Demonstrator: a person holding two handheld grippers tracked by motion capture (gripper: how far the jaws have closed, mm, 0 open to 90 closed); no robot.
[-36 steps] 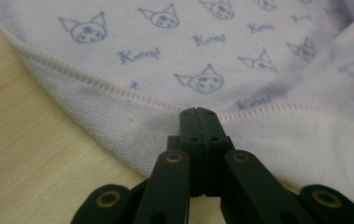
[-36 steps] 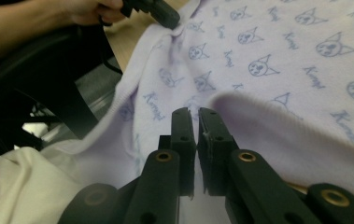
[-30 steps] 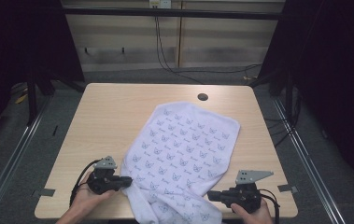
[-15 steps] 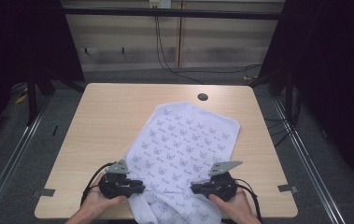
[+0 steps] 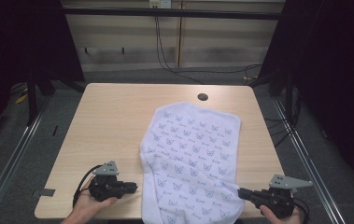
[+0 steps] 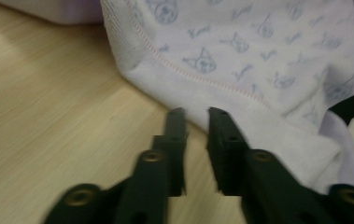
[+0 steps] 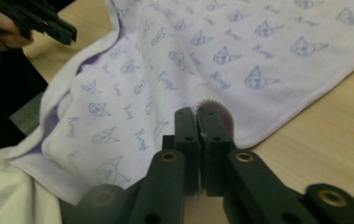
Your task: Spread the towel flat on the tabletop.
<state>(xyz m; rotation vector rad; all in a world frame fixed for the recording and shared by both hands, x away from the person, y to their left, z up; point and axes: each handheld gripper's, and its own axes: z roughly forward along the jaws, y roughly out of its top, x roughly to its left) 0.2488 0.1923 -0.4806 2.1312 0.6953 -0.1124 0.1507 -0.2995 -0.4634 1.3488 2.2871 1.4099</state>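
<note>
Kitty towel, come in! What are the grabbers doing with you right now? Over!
Right gripper shut on towel edge, jaws just easing. Left gripper open beside the towel's edge, nothing between jaws. Towel flat on table, near end overhanging. Nothing in the way.

**Black grippers, grey plates, brass screws**

The left gripper [image 5: 132, 187] and right gripper [image 5: 241, 192] are both matte black, each topped by a grey three-cornered plate dotted with small holes. A black cable loops from each body. Seen close, the jaws are flat black bars with squared, stepped tips, pinned to angular links by round brass-coloured screws. Both hands are bare, no sleeves in sight.
</note>
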